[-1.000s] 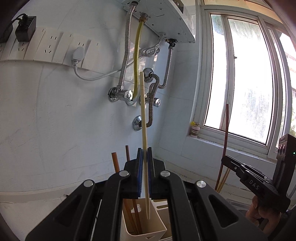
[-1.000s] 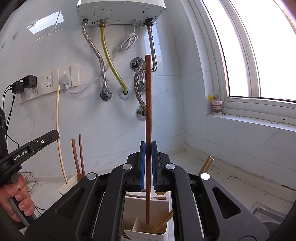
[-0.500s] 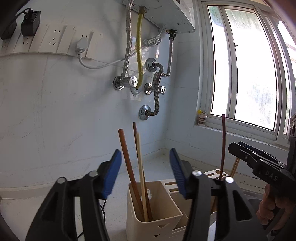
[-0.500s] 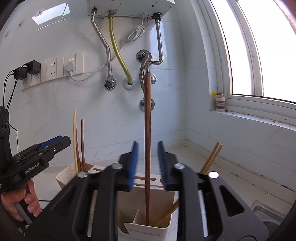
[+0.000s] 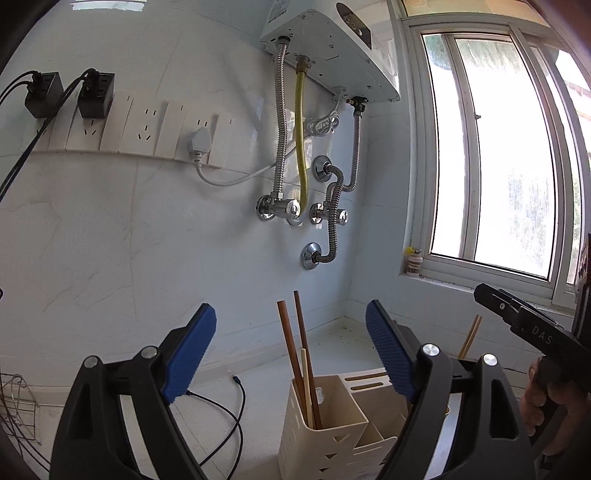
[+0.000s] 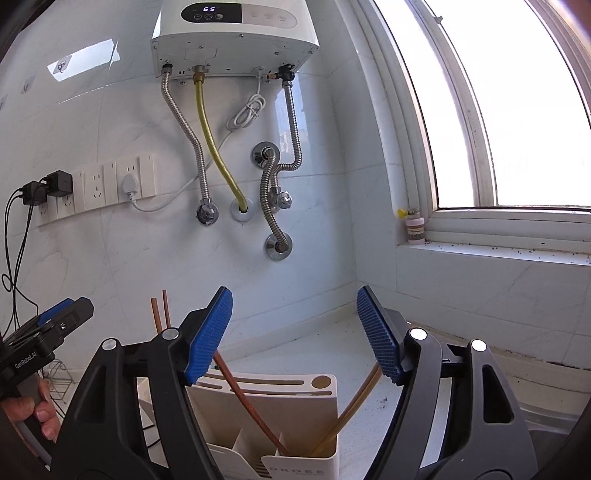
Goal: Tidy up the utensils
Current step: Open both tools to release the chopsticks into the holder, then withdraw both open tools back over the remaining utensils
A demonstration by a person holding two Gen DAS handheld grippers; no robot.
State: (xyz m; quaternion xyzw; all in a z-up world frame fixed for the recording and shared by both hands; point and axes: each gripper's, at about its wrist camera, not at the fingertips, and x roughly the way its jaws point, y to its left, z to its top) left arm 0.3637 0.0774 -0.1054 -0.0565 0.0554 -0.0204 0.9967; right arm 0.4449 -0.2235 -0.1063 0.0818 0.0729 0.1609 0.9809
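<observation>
My left gripper (image 5: 291, 350) has just been opening and stands spread, nothing between its pads. At its 6 o'clock, the cream utensil holder (image 5: 325, 439) on the desk (image 5: 258, 373) keeps two brown chopsticks (image 5: 291, 350) and a pale chopstick (image 5: 306, 376). My right gripper (image 6: 293, 332) has just eased slightly narrower but stays spread and empty above the reddish chopstick (image 6: 251, 410) leaning in the holder.

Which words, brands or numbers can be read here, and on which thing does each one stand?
"65": display of the water heater.
"GenRobot.AI": side of the left tongs.
"DAS": side of the right tongs.
"DROEE", partly cut off, uncertain: front of the utensil holder.
Label of the small bottle on the sill: too small to read.
</observation>
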